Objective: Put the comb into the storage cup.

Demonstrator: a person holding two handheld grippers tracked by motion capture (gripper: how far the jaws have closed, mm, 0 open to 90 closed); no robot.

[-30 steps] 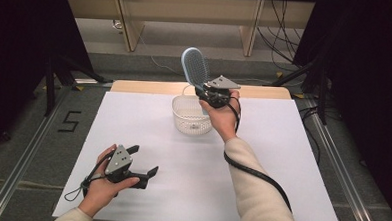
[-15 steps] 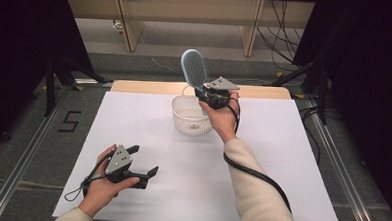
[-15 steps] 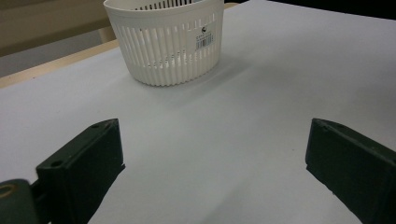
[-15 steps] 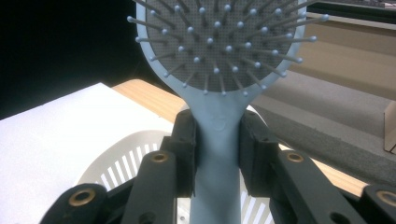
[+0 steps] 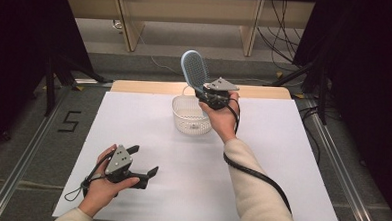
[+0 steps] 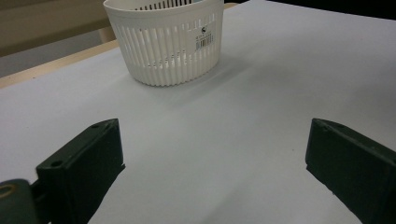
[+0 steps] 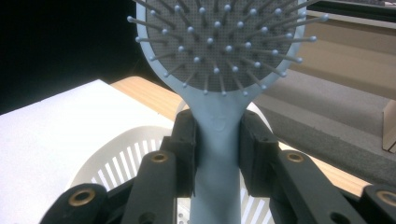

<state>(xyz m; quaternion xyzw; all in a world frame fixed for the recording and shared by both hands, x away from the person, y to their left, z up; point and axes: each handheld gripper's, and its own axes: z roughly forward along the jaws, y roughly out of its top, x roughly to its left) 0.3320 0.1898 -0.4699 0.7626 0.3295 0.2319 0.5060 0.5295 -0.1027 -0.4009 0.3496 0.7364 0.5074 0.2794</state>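
- White table top (image 5: pixel 292 159) with a light wooden strip (image 5: pixel 135 86) along its far edge.
- Grey floor (image 5: pixel 27 148) around the table; a black "5" (image 5: pixel 69 121) is marked on it at left.
- Metal rails (image 5: pixel 24 153) run along both table sides.
- Wooden frame legs (image 5: pixel 129 25) stand beyond the table.
- Black cables (image 5: pixel 283 24) lie at far right, against dark curtains (image 5: pixel 17 42).

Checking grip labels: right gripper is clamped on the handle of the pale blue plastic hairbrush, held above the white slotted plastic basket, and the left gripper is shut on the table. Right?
One thing is off: the left gripper is open, its jaws standing wide apart over the white table with nothing between them, as the left gripper view shows. The rest holds: the right gripper is clamped on the handle of the pale blue plastic hairbrush, above the white slotted plastic basket.
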